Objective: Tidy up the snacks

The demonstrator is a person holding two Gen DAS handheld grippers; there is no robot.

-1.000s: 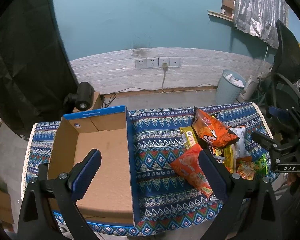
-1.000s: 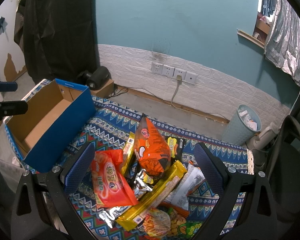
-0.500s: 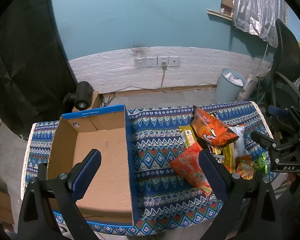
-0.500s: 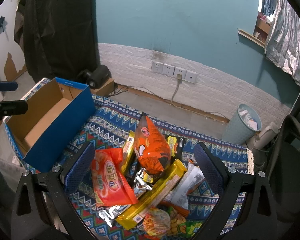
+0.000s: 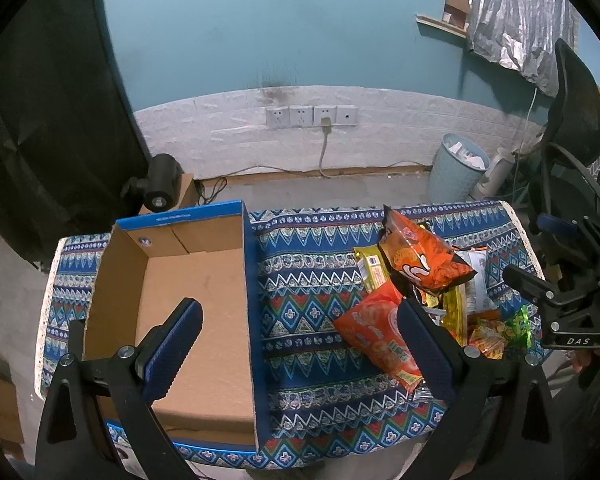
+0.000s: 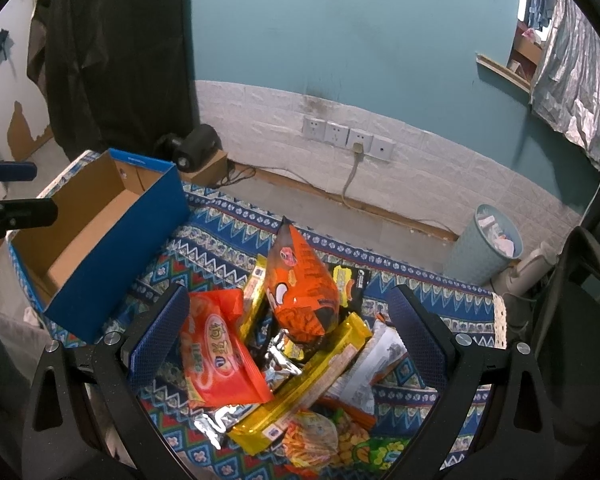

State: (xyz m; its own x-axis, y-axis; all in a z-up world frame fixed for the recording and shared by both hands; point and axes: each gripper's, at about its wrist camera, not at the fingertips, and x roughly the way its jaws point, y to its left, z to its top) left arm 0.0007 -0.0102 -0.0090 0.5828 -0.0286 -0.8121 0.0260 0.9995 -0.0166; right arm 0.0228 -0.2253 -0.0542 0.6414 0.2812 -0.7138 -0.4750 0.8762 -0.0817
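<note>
An empty blue cardboard box [image 5: 196, 300] [image 6: 112, 232] sits on the left of a table with a patterned cloth [image 5: 308, 292]. A pile of snack packs lies on the right: a puffed orange chip bag [image 5: 420, 260] [image 6: 300, 284] on top, a flat red-orange pack [image 5: 376, 332] [image 6: 216, 356], a long yellow pack [image 6: 312, 380] and several others. My left gripper [image 5: 300, 348] is open and empty above the table, between box and pile. My right gripper [image 6: 288, 340] is open and empty above the pile.
A pale blue waste bin [image 5: 456, 168] [image 6: 488, 244] stands on the floor behind the table. A black device on a small carton [image 5: 160, 188] sits behind the box. A black office chair [image 5: 572, 128] is at the right. The table's near edge is just below the grippers.
Both views have shifted very slightly; the right gripper has crept a little closer over the pile. Nothing was taken hold of or moved.
</note>
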